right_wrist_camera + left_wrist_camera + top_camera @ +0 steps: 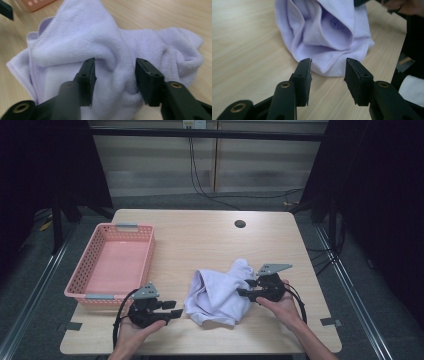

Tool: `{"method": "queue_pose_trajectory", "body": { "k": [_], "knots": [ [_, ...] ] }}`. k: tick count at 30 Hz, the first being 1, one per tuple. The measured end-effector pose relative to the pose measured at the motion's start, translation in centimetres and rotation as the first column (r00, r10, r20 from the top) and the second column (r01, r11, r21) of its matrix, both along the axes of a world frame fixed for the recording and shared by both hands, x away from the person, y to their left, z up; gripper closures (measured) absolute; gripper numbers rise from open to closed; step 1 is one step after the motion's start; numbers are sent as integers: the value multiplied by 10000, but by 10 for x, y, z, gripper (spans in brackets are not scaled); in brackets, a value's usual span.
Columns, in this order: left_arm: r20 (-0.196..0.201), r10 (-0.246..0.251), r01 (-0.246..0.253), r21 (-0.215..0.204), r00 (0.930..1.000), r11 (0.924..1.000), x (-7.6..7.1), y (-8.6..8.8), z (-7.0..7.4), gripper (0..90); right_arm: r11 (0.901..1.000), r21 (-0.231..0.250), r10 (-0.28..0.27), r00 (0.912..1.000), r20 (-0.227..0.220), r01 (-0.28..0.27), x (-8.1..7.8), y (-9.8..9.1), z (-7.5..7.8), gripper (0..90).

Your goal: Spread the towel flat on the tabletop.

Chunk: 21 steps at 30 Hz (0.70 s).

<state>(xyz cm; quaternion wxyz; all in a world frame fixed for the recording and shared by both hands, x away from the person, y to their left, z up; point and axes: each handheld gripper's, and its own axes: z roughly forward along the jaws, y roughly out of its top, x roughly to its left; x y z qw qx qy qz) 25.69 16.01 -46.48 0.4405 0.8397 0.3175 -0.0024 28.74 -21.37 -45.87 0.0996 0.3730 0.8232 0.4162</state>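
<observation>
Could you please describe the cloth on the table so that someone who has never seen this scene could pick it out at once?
Start at the light wooden table and look to its near half, right of the pink basket. The crumpled cloth lies there between the left tool and the right tool. It is the only soft thing: pale lilac towelling with a stitched hem, bunched in folds.

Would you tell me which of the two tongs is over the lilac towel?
The right tongs, open astride a raised fold of the towel; the left tongs stop just short of its hem.
</observation>
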Motion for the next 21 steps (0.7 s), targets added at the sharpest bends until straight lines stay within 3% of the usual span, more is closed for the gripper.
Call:
{"method": "queue_pose_trajectory", "body": {
  "k": [3, 4, 5, 6, 7, 8, 9, 12, 17, 18, 19, 21],
  "knots": [
    [-281, 91, -83, 283, 9996, 9996, 15, -13, -12, 484, 9997, 237, 94, 9988, 471, -105, -9, 2, 15, 475],
    [-218, 344, -327, 744, 9992, 9967, 21, -19, -17, 481, 9991, 386, 139, 9981, 604, -163, -12, 4, 19, 480],
    [-266, 372, -349, 813, 9990, 9961, 25, -21, -19, 452, 9981, 528, 267, 9974, 668, -303, -15, 8, 21, 503],
    [-550, 161, -131, 544, 9984, 9984, 29, -23, -21, 460, 9973, 595, 397, 9967, 703, -439, -16, 11, 21, 516],
    [-547, 70, -40, 552, 9985, 9985, 32, -26, -22, 539, 9956, 689, 584, 9962, 651, -629, -17, 15, 20, 547],
    [-599, -41, 90, 824, 9982, 9966, 34, -30, -23, 611, 9938, 622, 882, 9945, 572, -918, -17, 20, 18, 550],
    [-767, -283, 345, 800, 9966, 9962, 36, -31, -24, 735, 9932, 340, 1096, 9925, 532, -1115, -16, 27, 12, 535],
    [-969, -517, 573, 566, 9939, 9968, 38, -33, -25, 878, 9941, -12, 1085, 9938, 243, -1085, -8, 36, -7, 479],
    [-916, -522, 532, 88, 9944, 9985, 39, -31, -22, 900, 9939, 47, 1097, 9937, 229, -1098, -4, 41, -18, 406],
    [-905, -614, 620, 46, 9940, 9981, 39, -32, -21, 900, 9939, -80, 1098, 9938, 196, -1096, -5, 43, -20, 425],
    [-872, -663, 668, 36, 9940, 9978, 40, -33, -21, 900, 9931, -525, 1068, 9939, 282, -1052, -5, 46, -23, 461],
    [-669, -645, 668, 329, 9957, 9972, 41, -36, -19, 900, 9942, -600, 914, 9951, 389, -890, -5, 48, -25, 559]
  ]
}}
